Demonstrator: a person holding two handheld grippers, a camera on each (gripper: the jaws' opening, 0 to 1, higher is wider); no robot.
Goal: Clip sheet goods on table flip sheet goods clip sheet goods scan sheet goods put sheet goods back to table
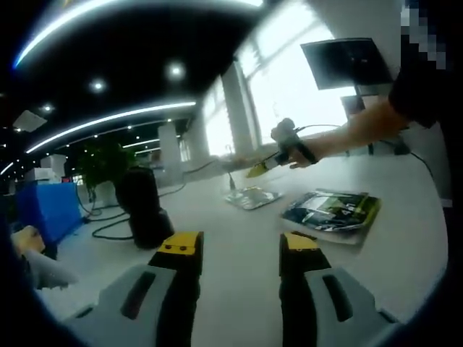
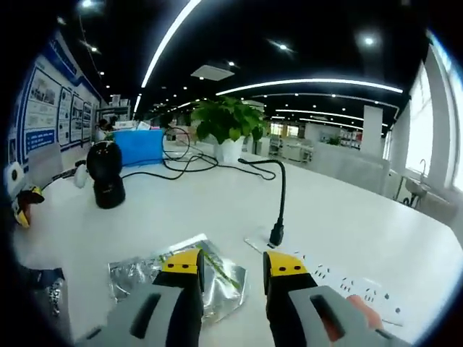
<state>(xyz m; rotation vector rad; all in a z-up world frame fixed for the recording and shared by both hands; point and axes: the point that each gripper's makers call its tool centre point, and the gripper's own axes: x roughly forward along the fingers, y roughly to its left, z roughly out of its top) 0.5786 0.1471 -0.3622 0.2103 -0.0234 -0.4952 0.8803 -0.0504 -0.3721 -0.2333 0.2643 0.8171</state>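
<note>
Left gripper [image 1: 239, 249] jaws apart above white table [image 1: 239, 217], green packet [image 1: 331, 211] beyond, right gripper [image 2: 231, 266] jaws apart over silvery foil packet [image 2: 137, 273], power strip [image 2: 340, 278] alongside

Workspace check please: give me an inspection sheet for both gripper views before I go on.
Surface: white table, mostly bare.
Job's things: silver foil packet lying flat under the right gripper; dark green-and-yellow packet and a smaller silver packet lying ahead of the left gripper.
Clutter: black scanner, power strip.
Grippers: both open, empty.
Cables: black cables across the table; one plugged into the strip.
Surroundings: potted plant, blue bin, wall posters, windows, monitor.
</note>
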